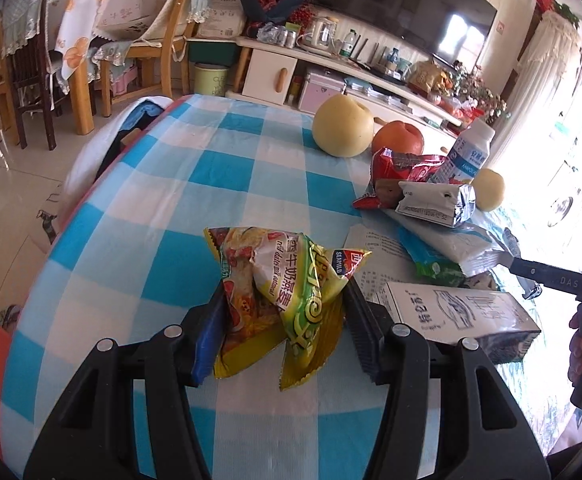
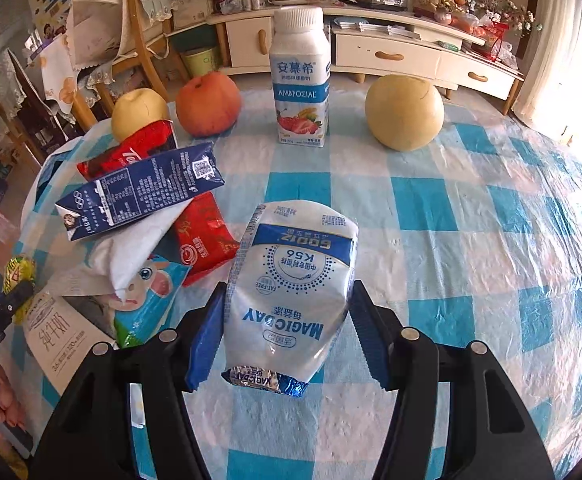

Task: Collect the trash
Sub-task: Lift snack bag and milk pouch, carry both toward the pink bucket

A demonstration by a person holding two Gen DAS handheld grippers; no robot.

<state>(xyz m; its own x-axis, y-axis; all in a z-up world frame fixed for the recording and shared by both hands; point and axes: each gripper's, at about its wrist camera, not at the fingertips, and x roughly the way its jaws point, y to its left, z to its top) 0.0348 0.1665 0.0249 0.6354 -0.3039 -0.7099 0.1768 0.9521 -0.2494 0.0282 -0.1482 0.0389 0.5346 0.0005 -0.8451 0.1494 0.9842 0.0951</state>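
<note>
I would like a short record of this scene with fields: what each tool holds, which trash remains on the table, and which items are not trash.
left tool: shut on yellow-green snack wrapper
right tool: shut on white-blue Magicday pouch
trash pile: dark blue milk carton, red wrappers, cartoon bag
not trash: yogurt bottle upright, pears, red apple
surface: blue checked tablecloth
</note>
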